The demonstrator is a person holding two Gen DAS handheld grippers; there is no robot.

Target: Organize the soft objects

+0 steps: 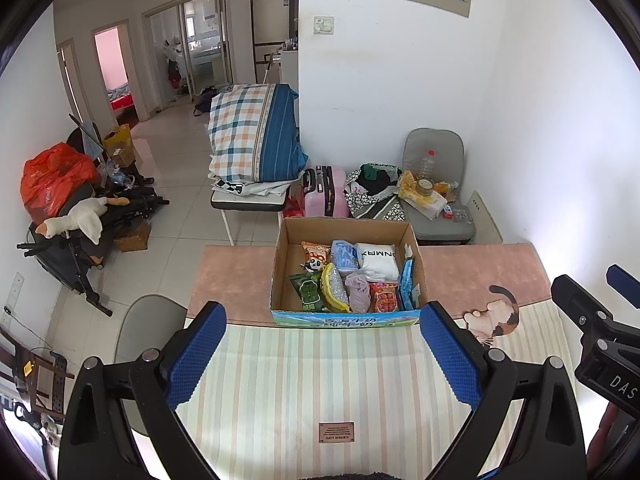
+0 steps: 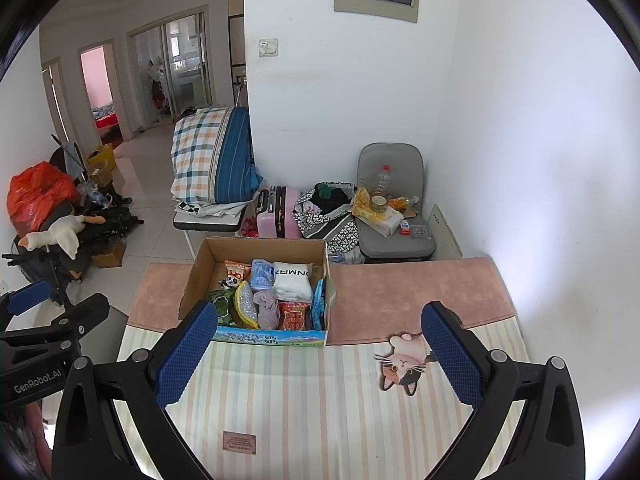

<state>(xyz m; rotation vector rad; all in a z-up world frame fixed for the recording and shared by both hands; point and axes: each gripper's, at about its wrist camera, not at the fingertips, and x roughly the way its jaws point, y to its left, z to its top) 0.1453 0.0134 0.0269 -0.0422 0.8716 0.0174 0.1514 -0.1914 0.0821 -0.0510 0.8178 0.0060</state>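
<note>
Left wrist view: the left hand-held gripper is hovering wide open and holding nothing above the striped mat on the worktop, while the cardboard box is sitting straight ahead on the pink strip, carrying a white folded cloth, a mauve cloth, a green snack packet and a red packet. Right wrist view: the right hand-held gripper is likewise hanging fully spread and empty, the cardboard box is lying ahead and to its left, and a cat figure on the mat is showing beside its right finger.
</note>
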